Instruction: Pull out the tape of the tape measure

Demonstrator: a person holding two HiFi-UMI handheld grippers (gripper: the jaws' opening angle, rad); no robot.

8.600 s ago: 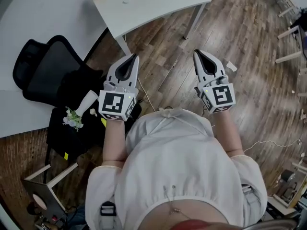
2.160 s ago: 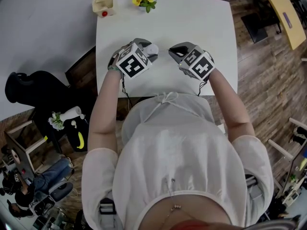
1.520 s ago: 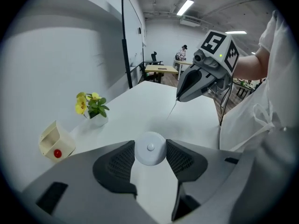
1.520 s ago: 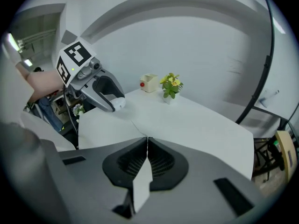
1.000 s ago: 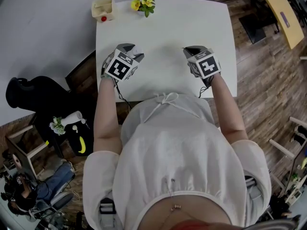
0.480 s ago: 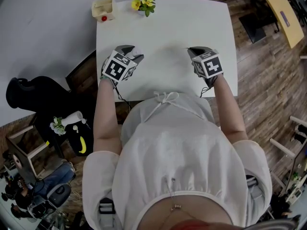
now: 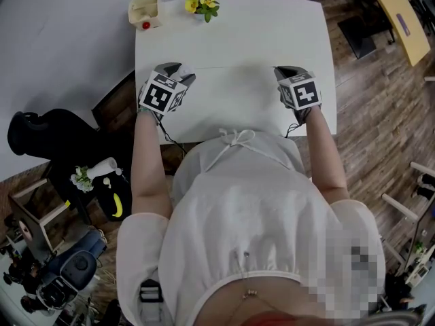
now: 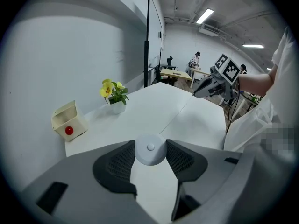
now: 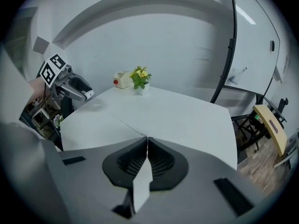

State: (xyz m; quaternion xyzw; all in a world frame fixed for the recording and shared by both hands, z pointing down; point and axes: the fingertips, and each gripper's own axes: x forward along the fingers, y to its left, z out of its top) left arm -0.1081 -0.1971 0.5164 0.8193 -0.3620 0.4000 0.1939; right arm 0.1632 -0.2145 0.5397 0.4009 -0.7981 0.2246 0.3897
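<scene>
A round white tape measure sits between the pads of my left gripper, which is shut on it above the white table. Its thin white tape runs level across the table to my right gripper. In the left gripper view the tape leads away to the right gripper. In the right gripper view the jaws are closed on the tape's end strip, and the tape stretches off to the left gripper. The two grippers stand far apart near the table's front edge.
A cream box with a red button and a small pot of yellow flowers stand at the table's far edge. A black chair is left of the table on the wood floor. A yellow table is at far right.
The two grippers have drawn apart, the left one leftward and the right one rightward, and the tape between them has grown longer.
</scene>
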